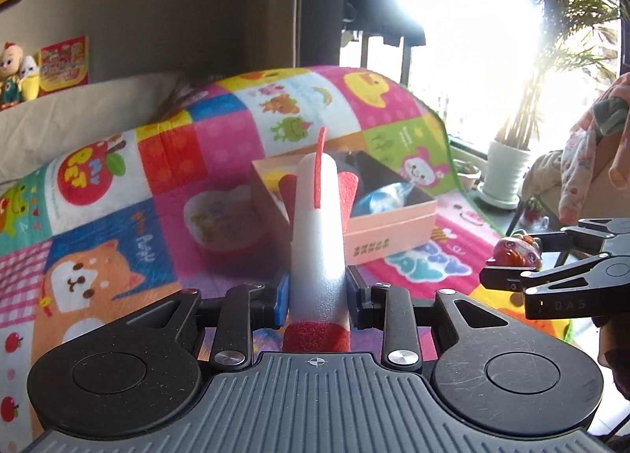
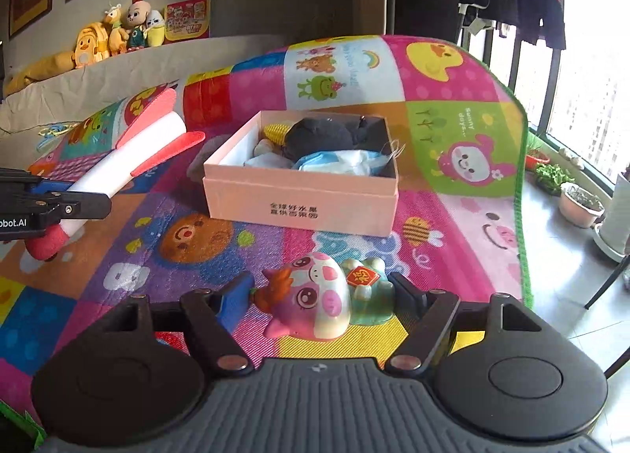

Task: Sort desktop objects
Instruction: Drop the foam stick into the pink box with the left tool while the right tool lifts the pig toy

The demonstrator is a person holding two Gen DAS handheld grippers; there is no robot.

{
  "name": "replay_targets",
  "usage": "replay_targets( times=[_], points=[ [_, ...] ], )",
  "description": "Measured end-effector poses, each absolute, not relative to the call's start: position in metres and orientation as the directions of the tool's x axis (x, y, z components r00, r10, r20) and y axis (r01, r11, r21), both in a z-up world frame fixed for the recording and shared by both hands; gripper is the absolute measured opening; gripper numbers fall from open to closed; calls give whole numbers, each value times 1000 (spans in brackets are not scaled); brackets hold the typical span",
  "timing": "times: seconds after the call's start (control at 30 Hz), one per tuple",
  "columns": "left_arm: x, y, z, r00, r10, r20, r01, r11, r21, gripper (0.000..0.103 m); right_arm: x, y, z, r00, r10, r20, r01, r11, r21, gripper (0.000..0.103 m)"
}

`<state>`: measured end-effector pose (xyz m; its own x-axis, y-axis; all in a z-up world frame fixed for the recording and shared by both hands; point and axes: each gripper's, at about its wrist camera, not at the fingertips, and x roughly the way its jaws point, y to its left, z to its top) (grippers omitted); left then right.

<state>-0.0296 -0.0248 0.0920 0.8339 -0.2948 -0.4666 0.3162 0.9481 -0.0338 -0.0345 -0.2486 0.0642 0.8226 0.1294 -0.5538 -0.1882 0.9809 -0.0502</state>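
Note:
A white foam rocket (image 1: pixel 317 224) with red fins and a red nose is clamped between the pads of my left gripper (image 1: pixel 317 291), fins pointing away, lifted over the mat. The right wrist view shows the same rocket (image 2: pixel 130 161) slanting up from the left gripper (image 2: pixel 59 205). My right gripper (image 2: pixel 321 287) is shut on a glossy pink-and-white cow figurine (image 2: pixel 315 295) with a green body and a red tag. In the left wrist view that figurine (image 1: pixel 516 252) sits at the right gripper's tips (image 1: pixel 508 276). An open pink box (image 2: pixel 299 197) lies ahead with a dark plush, a corn toy and blue-white items inside.
A colourful patchwork cartoon mat (image 2: pixel 453 138) covers the surface; its green-trimmed edge (image 2: pixel 521 193) drops to a tiled floor with plant pots (image 2: pixel 580 205). Plush toys (image 2: pixel 118 32) line a ledge behind. A bright window (image 1: pixel 472 20) glares at the right. A person's hand (image 1: pixel 620 154) shows at the far right.

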Motion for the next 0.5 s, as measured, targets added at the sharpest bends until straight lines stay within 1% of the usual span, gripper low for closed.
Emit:
replay_targets(
  times=[0.1,0.2,0.37,0.5],
  points=[
    [-37,-36,106,847,-323,-423,344,939,-28,33,-43,-250,82,852,81,-517,-150,984,-93,74],
    [-41,-44,115,851,-336,-404,360,933,-18,33,-54,-253,95,871,70,-487,-139,984,-107,74],
    [-39,-52,124,854,-338,-396,358,934,-24,33,-65,-254,107,889,66,-453,-138,982,-128,74],
    [-20,-62,127,858,-324,-399,341,940,-29,33,-67,-253,110,894,79,-442,-152,979,-132,74]
  ],
)
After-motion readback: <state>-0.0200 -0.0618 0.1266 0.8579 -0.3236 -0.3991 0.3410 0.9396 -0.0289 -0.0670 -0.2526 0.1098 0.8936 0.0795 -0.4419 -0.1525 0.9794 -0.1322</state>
